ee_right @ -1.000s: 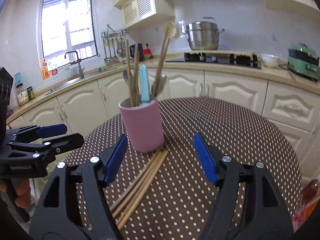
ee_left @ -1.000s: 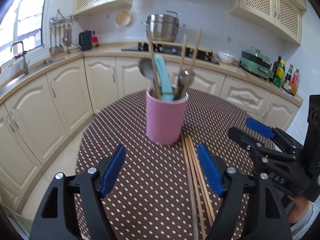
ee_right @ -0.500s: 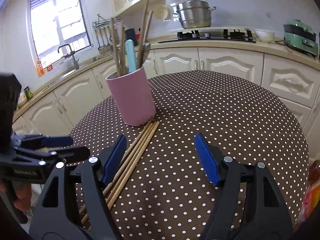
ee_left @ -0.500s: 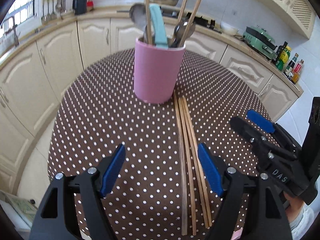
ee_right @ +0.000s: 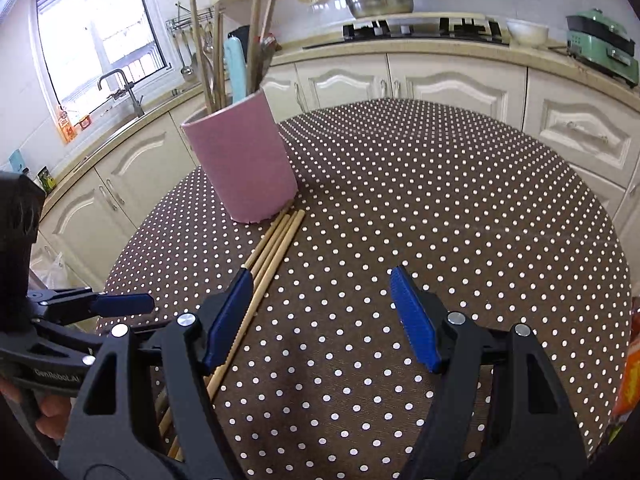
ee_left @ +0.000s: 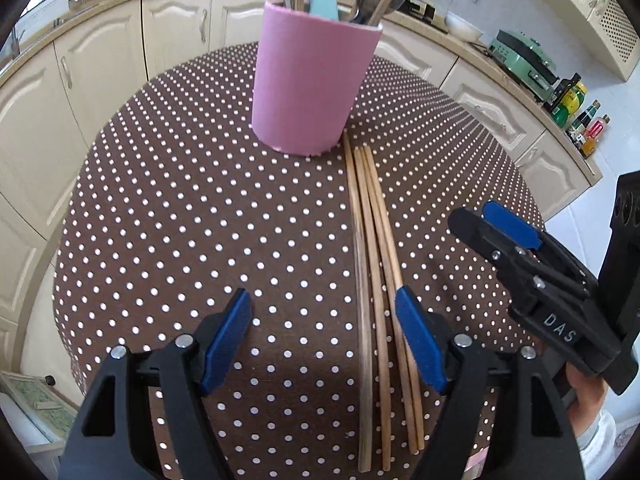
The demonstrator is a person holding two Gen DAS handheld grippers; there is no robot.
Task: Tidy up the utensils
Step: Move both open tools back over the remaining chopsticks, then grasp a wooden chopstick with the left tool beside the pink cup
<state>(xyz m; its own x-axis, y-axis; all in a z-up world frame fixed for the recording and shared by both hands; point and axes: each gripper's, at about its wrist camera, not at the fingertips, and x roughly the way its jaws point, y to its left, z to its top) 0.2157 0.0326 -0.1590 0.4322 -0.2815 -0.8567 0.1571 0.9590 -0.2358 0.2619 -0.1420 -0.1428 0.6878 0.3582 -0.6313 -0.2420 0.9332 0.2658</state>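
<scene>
Utensils are already stood in the pink cup (ee_left: 316,80) at the far left of the surface (ee_left: 180,220). Chopsticks (ee_left: 372,272) are left lying beside its base. Both the left hand-held gripper (ee_left: 322,340) and right hand-held gripper (ee_right: 320,316) are held wide apart, empty.

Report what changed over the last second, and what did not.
Both views tipped downward and drew nearer the table: the left hand-held gripper and right hand-held gripper came down toward the loose chopsticks. Nothing was gripped or released. Both stayed open; the chopsticks and pink holder did not move.
</scene>
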